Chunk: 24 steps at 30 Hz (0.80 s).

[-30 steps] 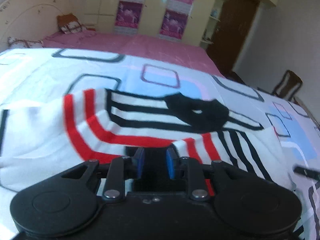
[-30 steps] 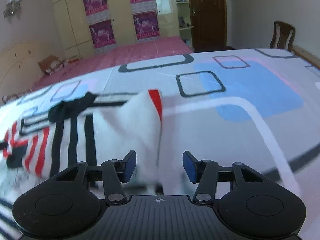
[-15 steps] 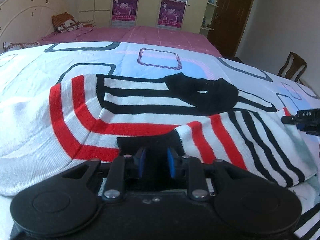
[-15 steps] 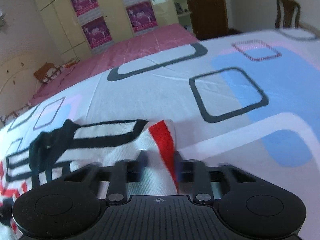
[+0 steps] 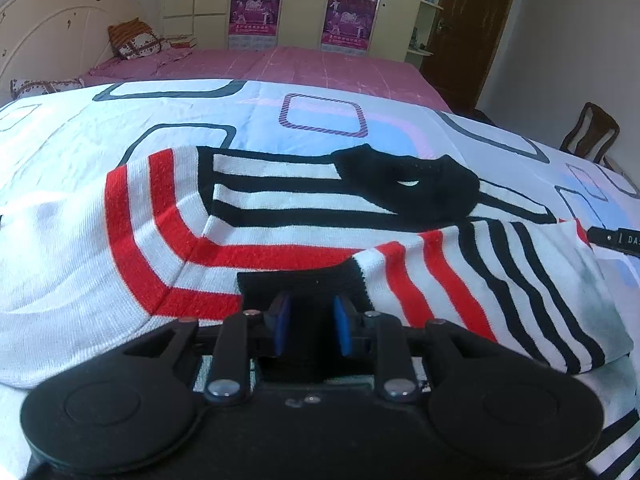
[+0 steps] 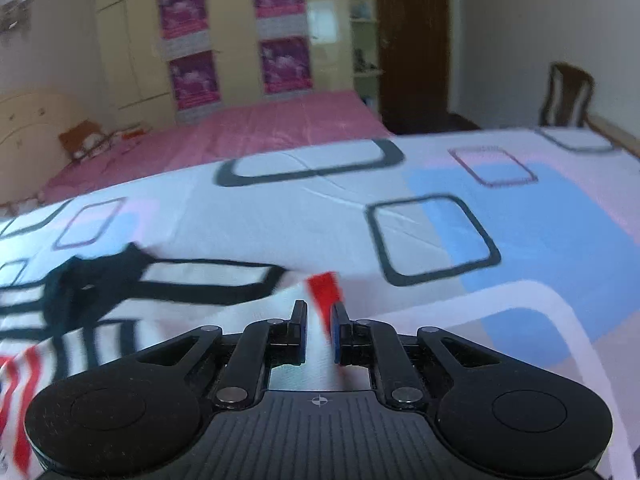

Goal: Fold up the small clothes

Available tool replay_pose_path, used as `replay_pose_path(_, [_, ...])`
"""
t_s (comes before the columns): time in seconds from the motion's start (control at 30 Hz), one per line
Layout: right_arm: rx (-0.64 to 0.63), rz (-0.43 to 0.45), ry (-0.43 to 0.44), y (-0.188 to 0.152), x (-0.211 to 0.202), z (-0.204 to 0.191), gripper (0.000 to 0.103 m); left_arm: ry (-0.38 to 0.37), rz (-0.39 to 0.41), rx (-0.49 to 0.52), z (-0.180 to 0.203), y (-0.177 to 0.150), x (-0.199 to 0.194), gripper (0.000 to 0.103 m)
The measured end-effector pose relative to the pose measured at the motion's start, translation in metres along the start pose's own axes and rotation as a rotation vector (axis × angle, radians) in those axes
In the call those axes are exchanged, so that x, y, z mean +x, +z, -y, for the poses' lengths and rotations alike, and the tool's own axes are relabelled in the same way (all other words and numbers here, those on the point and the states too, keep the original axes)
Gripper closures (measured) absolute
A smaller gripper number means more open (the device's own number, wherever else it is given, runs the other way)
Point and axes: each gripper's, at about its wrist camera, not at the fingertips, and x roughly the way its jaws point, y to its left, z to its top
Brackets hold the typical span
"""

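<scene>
Fingers, left: blue pads (image 5: 280,326) of my left gripper (image 5: 309,326) sit narrow, pinching the black cuff (image 5: 304,284) of the striped sweater (image 5: 248,216) between them
Fingers, right: my right gripper (image 6: 320,330) has just been closing and now stands nearly shut, with a white fold and its red-tipped corner (image 6: 325,290) between the pads
Sweater: it lies on the patterned sheet (image 6: 400,220), black collar (image 5: 404,188) on the far side, one sleeve already laid across the body near my left gripper
Risk, right grip: I judge the bite shallow, near the corner, so a quick pull could slide the knit out
Risk, left grip: if I lift both ends unevenly, the folded sleeve may drag open again
Risk, sheet: pads this low could pinch the bedsheet along with the sweater and haul it up
Risk, view: my right camera is blurred, so I cannot confirm how many layers are caught
</scene>
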Motion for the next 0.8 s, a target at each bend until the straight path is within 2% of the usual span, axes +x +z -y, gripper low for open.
replay_pose_path(0.17, [-0.105, -0.037, 0.09, -0.013, 0.006, -0.05, 0.092, 0.003, 0.002, 0.021, -0.001, -0.003, 0.001, 0.075])
replay_pose_path(0.23, [-0.133, -0.089, 0.062, -0.021, 0.021, -0.061, 0.092, 0.004, 0.0, 0.027, -0.002, -0.004, -0.001, 0.075])
replay_pose_path(0.33, [-0.173, -0.09, 0.031, -0.022, 0.023, -0.071, 0.092, 0.003, -0.01, 0.018, -0.005, -0.003, -0.004, 0.076])
replay_pose_path(0.5, [-0.167, -0.05, 0.1, -0.021, -0.006, -0.088, 0.092, 0.0, -0.011, -0.051, -0.018, -0.003, -0.019, 0.072])
replay_pose_path(0.6, [-0.184, -0.126, 0.12, -0.032, 0.003, -0.104, 0.092, 0.0, -0.01, -0.072, -0.028, -0.004, -0.031, 0.071])
replay_pose_path(0.67, [-0.185, -0.113, 0.104, -0.036, 0.0, -0.108, 0.092, 0.01, -0.005, -0.084, -0.037, -0.006, -0.041, 0.071])
replay_pose_path(0.73, [-0.171, -0.111, 0.128, -0.033, -0.009, -0.113, 0.091, 0.029, 0.005, -0.108, -0.051, -0.007, -0.051, 0.066])
replay_pose_path(0.8, [-0.159, -0.094, 0.162, -0.032, -0.02, -0.121, 0.091, 0.053, 0.012, -0.134, -0.066, -0.01, -0.06, 0.047])
